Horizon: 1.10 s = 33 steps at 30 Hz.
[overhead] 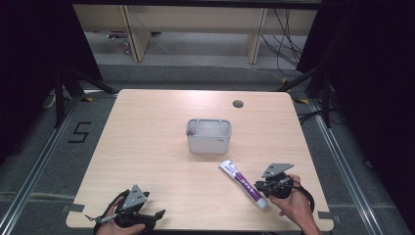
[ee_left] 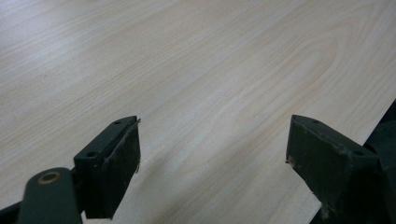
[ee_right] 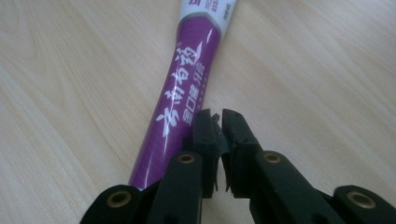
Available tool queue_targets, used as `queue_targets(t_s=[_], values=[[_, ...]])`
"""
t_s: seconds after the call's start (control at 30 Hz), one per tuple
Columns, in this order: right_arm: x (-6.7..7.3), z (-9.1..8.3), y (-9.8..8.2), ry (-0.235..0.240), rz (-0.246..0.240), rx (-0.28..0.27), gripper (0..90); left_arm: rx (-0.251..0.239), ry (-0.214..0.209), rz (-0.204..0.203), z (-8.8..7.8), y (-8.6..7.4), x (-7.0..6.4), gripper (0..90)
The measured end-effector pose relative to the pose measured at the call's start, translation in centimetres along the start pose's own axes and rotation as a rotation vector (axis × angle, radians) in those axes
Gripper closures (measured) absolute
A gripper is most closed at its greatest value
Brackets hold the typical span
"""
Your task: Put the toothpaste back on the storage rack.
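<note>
You had the pale wooden table (overhead: 161, 147) in front of you, with a round cable hole (overhead: 238, 104) near its far edge. A grey bin (overhead: 209, 136) stood upright near the middle of the table, its open top facing up. Nearer to you and to the right of the bin, a purple-and-white tube (overhead: 243, 182) lay flat on the wood, slanted, its white flat end pointing toward the bin and its cap end toward your right hand.

Your right hand-held gripper (ee_right: 219, 122) sat low at the near right of the table, just beside the cap end of the tube. Its jaws stood almost together with a thin gap between the pads and nothing between them; the tube lay just left of them in the right gripper view, not clamped.

Your left hand-held gripper (ee_left: 212, 149) rested at the near left corner, well apart from the tube, jaws spread wide over bare wood and holding nothing.
</note>
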State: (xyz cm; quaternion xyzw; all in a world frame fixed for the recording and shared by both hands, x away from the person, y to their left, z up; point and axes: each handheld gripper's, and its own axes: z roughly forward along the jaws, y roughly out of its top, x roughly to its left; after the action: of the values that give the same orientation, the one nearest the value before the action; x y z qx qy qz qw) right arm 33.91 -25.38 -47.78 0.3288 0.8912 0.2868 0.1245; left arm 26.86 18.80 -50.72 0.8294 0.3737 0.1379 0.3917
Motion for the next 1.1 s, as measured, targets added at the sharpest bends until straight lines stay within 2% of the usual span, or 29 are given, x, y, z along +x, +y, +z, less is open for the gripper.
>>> queue_targets(t_s=[0.07, 0.17, 0.23, 0.27, 0.33, 0.37, 0.43, 0.5, 0.53, 0.67, 0.7, 0.77, 0.8, 0.87, 0.93, 1.0, 1.1], values=[[-0.1, -0.5, 0.4, -0.01, 0.002, -0.012, 78.1, 0.003, -0.002, 0.004, 0.0, 0.0, 0.1, 17.2], [-0.2, -0.9, 1.0, 0.009, 0.002, -0.004, 70.3, 0.005, -0.005, 0.006, 0.1, 0.0, 0.0, 17.2], [0.0, -1.0, 1.4, 0.01, 0.035, 0.002, 64.3, 0.003, -0.004, 0.006, 0.0, 0.0, 0.1, 17.2], [0.0, -0.9, 1.5, 0.004, 0.02, 0.003, 62.4, 0.005, -0.004, 0.005, 0.1, 0.0, 0.1, 17.2], [0.1, -0.6, 1.9, 0.029, 0.032, 0.029, 58.9, 0.004, -0.001, 0.0, 0.1, -0.1, 0.0, 17.2], [0.1, -0.6, 2.0, 0.03, 0.013, 0.032, 58.1, -0.003, -0.008, 0.001, 0.1, 0.0, 0.1, 17.2], [0.5, -0.5, 2.3, 0.038, 0.05, 0.056, 54.8, -0.004, -0.008, 0.004, 0.1, 0.0, 0.1, 17.2], [0.6, -0.1, 2.8, 0.031, 0.039, 0.073, 51.8, -0.002, -0.009, 0.001, 0.1, -0.1, 0.1, 17.2], [0.8, -0.1, 3.0, 0.04, 0.053, 0.094, 50.9, -0.001, -0.01, 0.001, 0.1, -0.1, 0.1, 17.2], [0.9, 0.4, 3.8, 0.057, 0.004, 0.126, 51.0, 0.009, 0.0, 0.012, 0.2, -0.1, 0.1, 17.2], [1.0, 0.4, 4.0, 0.055, -0.005, 0.143, 50.5, 0.001, -0.012, 0.005, 0.1, -0.1, 0.1, 17.2], [1.1, 0.7, 4.3, 0.06, 0.008, 0.174, 50.0, 0.006, -0.006, 0.009, 0.0, 0.0, 0.1, 17.2], [1.0, 0.8, 4.4, 0.063, -0.014, 0.177, 50.0, 0.004, -0.006, 0.005, 0.0, 0.0, 0.1, 17.2], [1.0, 1.2, 4.6, 0.063, -0.004, 0.201, 49.9, 0.0, -0.008, 0.004, 0.1, -0.1, 0.1, 17.2], [0.9, 1.4, 4.9, 0.054, -0.023, 0.214, 49.9, 0.0, -0.012, 0.008, 0.1, 0.0, 0.1, 17.2], [0.8, 1.8, 5.1, 0.063, -0.037, 0.229, 49.9, 0.003, -0.003, 0.003, 0.1, 0.0, 0.0, 17.2], [0.9, 2.1, 5.4, 0.058, -0.034, 0.251, 50.0, -0.001, -0.012, 0.006, 0.1, 0.0, 0.1, 17.1]])
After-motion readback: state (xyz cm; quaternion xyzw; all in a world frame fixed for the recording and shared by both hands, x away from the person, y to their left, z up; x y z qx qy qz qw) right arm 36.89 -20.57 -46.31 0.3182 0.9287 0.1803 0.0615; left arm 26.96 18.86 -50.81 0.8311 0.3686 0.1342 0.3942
